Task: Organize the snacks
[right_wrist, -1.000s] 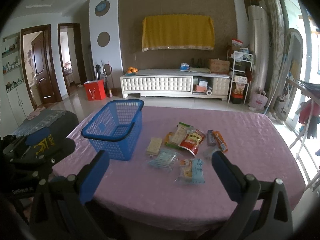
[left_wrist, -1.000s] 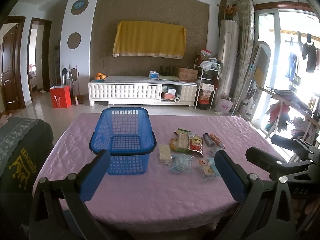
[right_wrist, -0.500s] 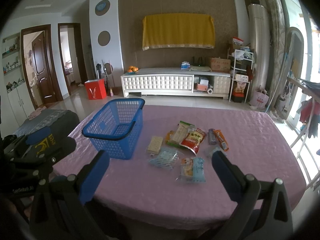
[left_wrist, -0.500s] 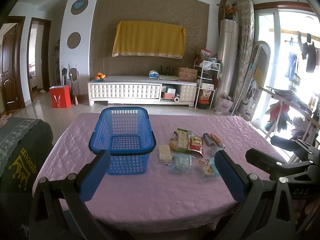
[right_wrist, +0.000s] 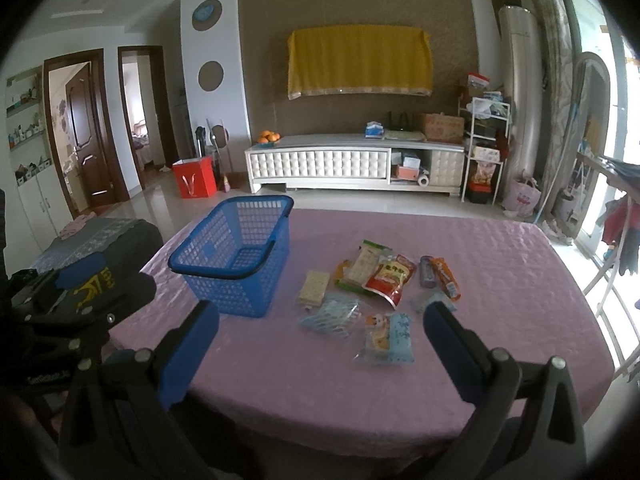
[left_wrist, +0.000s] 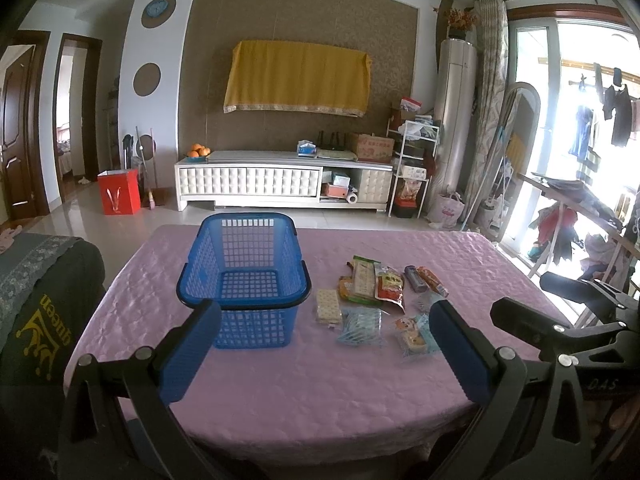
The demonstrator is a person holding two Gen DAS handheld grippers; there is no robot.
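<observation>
Both the left gripper (left_wrist: 325,346) and right gripper (right_wrist: 321,346) hover with fingers released above the counter (left_wrist: 280,392), blue basket (left_wrist: 244,280) beside scattered snack packets (right_wrist: 380,276)

The print on the snack packets (right_wrist: 362,292) scattered over the purple tablecloth (right_wrist: 500,280) is too small to read from either wrist camera, and a pale packet (left_wrist: 425,301) lies partly hidden behind the left gripper's blue right finger (left_wrist: 456,350). The near edge of the table is cut off by the gripper frames in both views. At the left camera's right margin, the right gripper (left_wrist: 568,320) shows only as a dark body, its fingers out of sight.
</observation>
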